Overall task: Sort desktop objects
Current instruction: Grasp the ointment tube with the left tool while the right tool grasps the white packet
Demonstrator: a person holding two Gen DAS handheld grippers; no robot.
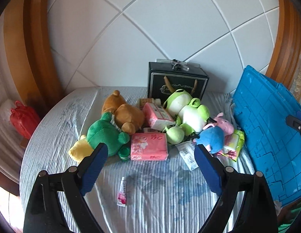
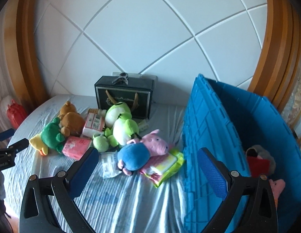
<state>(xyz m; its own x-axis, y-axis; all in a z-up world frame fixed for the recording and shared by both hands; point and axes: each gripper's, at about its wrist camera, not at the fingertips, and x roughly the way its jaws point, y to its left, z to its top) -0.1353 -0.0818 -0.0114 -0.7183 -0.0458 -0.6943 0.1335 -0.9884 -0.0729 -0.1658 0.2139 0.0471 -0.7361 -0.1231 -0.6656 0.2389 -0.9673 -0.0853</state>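
Fingers [image 1: 96, 167] apart; tissue pack [image 1: 149, 146] "院"

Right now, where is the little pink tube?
In the left wrist view, the small pink tube lies alone on the striped sheet, nearer the camera than the toy pile, below the pink tissue pack.

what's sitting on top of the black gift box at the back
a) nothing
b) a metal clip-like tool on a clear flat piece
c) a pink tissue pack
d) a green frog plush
b: a metal clip-like tool lies on a clear flat piece atop the black gift box.
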